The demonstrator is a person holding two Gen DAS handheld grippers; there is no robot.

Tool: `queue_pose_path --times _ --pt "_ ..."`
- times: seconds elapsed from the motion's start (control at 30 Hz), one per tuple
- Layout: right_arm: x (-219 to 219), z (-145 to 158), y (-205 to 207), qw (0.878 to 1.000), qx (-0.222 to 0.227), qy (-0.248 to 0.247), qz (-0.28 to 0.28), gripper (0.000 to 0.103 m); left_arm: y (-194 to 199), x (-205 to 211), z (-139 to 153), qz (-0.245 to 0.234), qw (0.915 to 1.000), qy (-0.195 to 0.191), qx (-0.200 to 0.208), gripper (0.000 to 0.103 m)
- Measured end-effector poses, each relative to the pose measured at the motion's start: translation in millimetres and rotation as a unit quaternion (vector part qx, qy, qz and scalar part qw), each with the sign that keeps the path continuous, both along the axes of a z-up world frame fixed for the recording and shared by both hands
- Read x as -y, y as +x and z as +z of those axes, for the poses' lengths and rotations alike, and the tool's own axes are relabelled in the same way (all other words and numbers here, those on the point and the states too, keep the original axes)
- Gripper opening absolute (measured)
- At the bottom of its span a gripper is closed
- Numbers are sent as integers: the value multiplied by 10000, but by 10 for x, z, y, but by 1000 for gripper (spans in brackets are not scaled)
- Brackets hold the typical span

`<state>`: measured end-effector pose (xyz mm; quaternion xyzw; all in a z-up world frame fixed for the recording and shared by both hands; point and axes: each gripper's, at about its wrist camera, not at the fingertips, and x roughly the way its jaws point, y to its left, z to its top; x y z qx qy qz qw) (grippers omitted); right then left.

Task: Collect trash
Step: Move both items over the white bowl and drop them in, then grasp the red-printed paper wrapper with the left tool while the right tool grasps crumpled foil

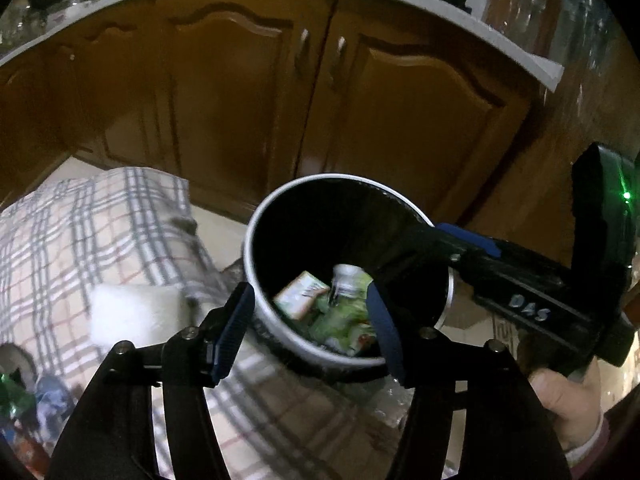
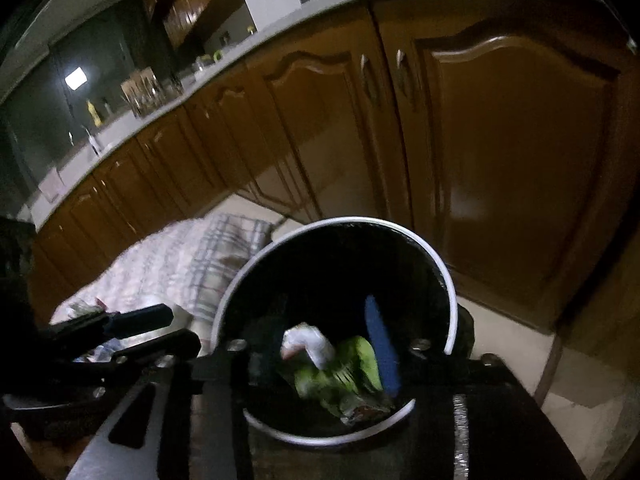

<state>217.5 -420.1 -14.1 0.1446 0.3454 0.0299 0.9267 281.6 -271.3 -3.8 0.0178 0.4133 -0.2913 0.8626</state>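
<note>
I see the green wrappers [image 1: 340, 312] lying at the bottom of the bin [image 1: 256, 248], just below and between both claws. My left gripper [image 1: 312, 328] straddles the near rim, jaws parted and empty. My right gripper [image 2: 320, 344] hangs over the opening, also parted, gripping nothing.

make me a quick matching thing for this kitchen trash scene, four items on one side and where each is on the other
Items:
1. green crumpled wrapper
2. round black bin with white rim
3. grey checked cloth
4. brown wooden cabinet doors

Places:
A. spread over the floor left of the bin
B. behind the bin, under the counter
C. at the bottom of the bin
D. standing on the floor

Pairs: 1-C, 2-D, 3-A, 4-B
</note>
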Motion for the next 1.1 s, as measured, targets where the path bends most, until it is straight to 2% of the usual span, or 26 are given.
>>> queue_pose_path --times 0.07,0.17,0.43,0.8,1.1 --pt "-24 59 -66 9999 159 64 1 65 -70 -122 32 81 9999 -79 32 61" --pt "-90 136 -185 9992 358 174 36 77 -192 -299 54 212 9997 -120 84 61" --pt "-442 147 -501 9975 567 376 208 83 -556 -877 40 651 9975 -211 163 63" --pt "-1083 -95 -697 9948 289 627 744 85 -980 -1693 -97 1334 9909 -169 115 63" --pt "-1464 -178 -791 9921 161 620 1077 85 -1227 -2208 -152 1795 9835 -174 97 63"
